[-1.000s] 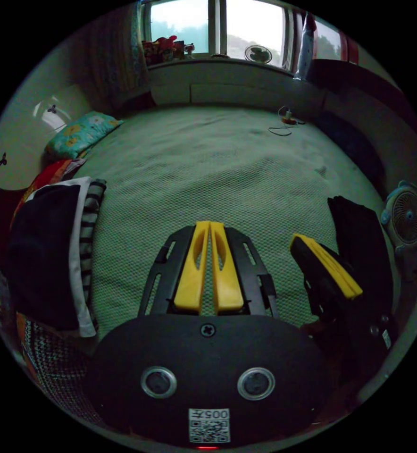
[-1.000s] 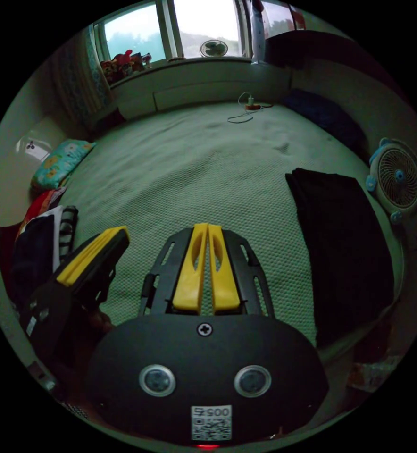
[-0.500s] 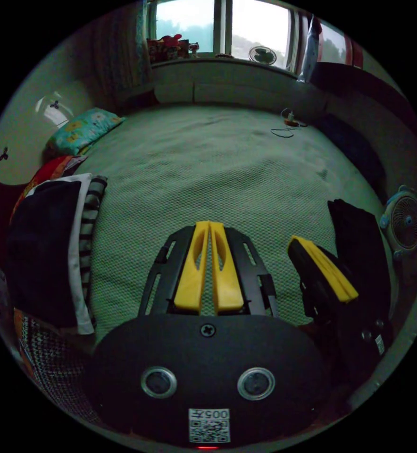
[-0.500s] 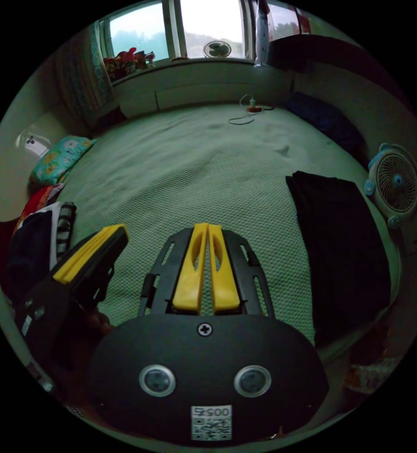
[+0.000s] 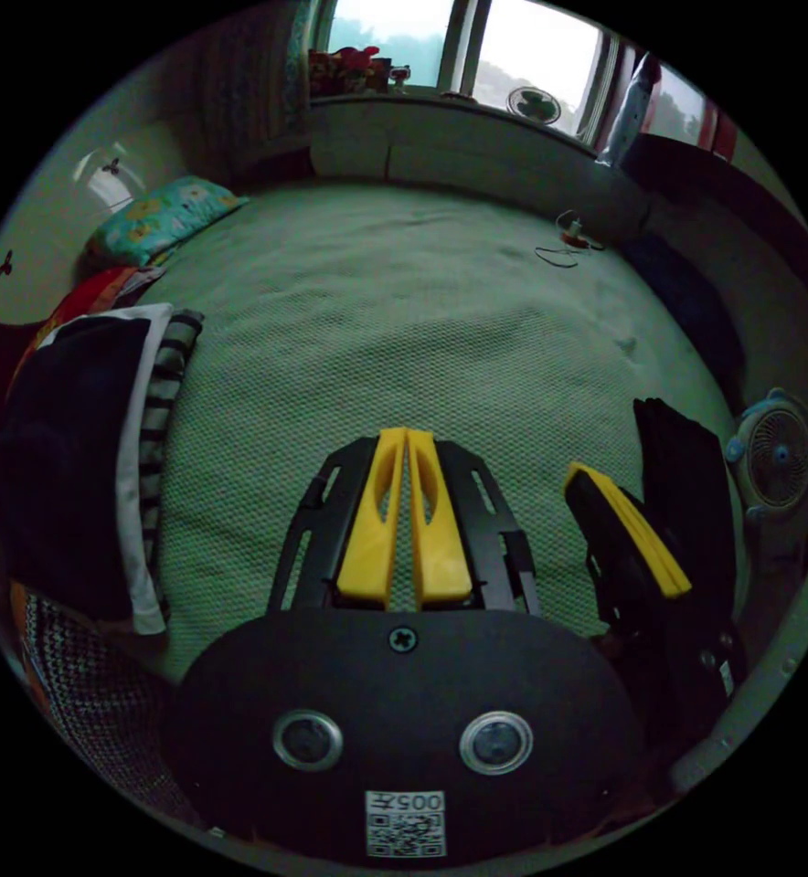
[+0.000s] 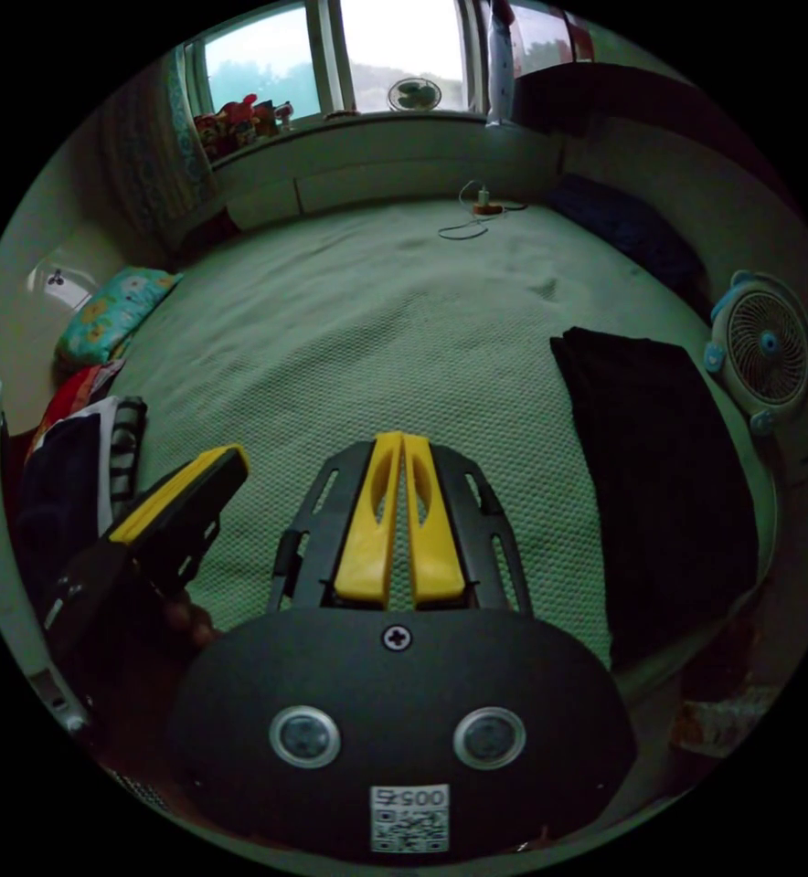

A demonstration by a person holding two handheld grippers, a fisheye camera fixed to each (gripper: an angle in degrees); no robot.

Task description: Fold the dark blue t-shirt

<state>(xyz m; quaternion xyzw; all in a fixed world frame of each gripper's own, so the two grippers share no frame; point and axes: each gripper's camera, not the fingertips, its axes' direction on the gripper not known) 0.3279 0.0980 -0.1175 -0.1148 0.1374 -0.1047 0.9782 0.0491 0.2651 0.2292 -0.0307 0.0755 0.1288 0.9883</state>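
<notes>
- Bed with pale green textured woven cover [image 6: 377, 329] carries everything; middle of it is bare.
- Dark blue t-shirt [image 6: 660, 475], already a folded flat rectangle, lies along the bed's right edge, near the front corner. In the left gripper view it is a dark strip [image 5: 687, 475] behind the other gripper.
- Stack of folded clothes at the bed's left edge: dark garment on top [image 5: 66, 457], white layer and black-and-white striped piece [image 5: 162, 384] under it, red fabric [image 5: 93, 297] behind.
- Black-and-white knit patterned fabric [image 5: 84, 694] at the front left corner, just in front of that stack.
- Dark blue bundle of cloth [image 6: 632, 228] at the far right edge, well apart from the t-shirt.
- Teal floral pillow [image 5: 162, 219] at the far left corner.
- Light blue round desk fan [image 6: 760, 347] just off the bed's right edge, beside the t-shirt.
- Left gripper [image 5: 407, 437], yellow jaws on black frame: jaws clenched together, nothing between them, over bare cover. Seen from the right gripper view [image 6: 226, 457] it sits low at left, near the clothes stack.
- Right gripper [image 6: 399, 440], same build: jaws closed, empty, over bare cover, apart from the t-shirt. In the left gripper view [image 5: 578, 475] it stands in front of the t-shirt, covering part of it.
- Small orange plug with white cable [image 6: 477, 215] at the far edge.
- Window sill behind: small round fan [image 6: 413, 91], toy figures [image 6: 239, 114].
</notes>
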